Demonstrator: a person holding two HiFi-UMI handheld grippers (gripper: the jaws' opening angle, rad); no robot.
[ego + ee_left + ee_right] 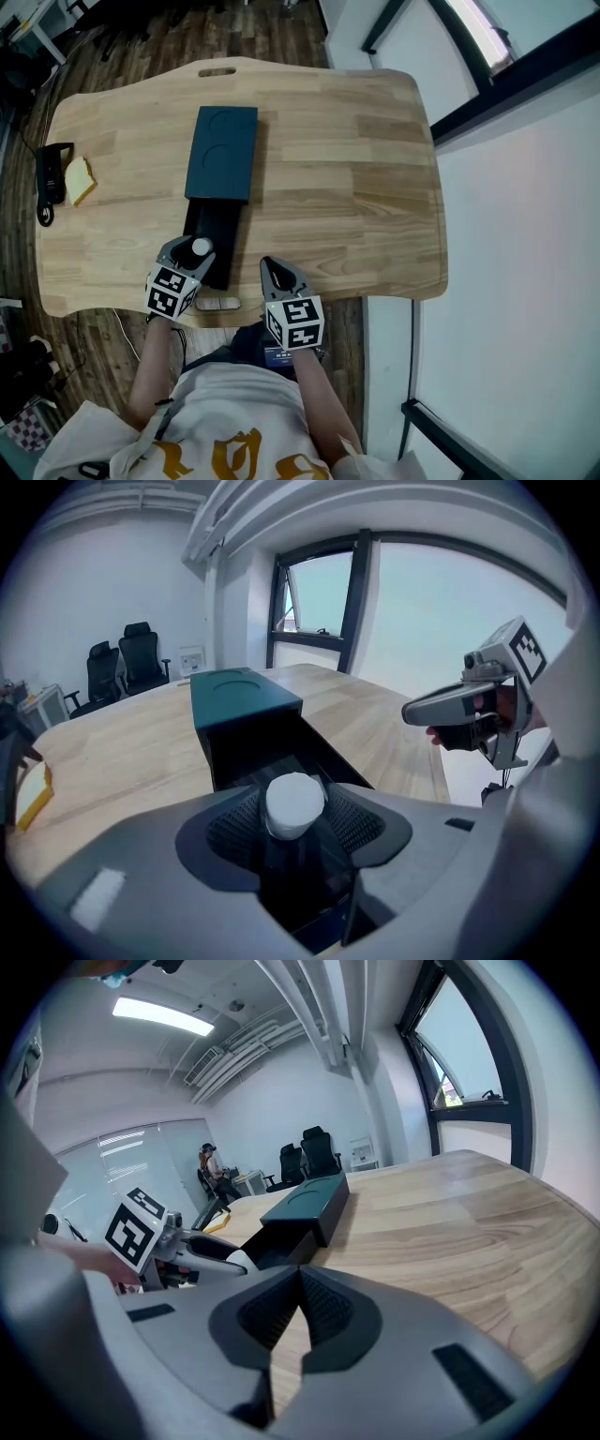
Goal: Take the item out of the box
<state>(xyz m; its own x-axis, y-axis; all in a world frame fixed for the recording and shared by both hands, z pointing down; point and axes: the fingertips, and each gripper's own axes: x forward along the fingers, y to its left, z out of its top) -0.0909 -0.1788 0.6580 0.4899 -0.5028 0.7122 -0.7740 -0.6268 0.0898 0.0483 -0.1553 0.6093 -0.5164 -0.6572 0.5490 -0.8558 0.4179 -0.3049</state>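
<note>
White-capped item (294, 802) is standing in the open drawer (214, 232) of the box (223, 155), between the spread jaws of the left gripper (194, 251), which are not pressing it. Grasping is starting, I judge; next they should be closing and lifting straight. The right gripper (298, 1312) is hovering clenched, empty.

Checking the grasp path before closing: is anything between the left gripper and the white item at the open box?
Nothing visible does. The white item already stands between the left gripper's open jaws, above the pulled-out tray of the box, with no lid or other thing over it.
</note>
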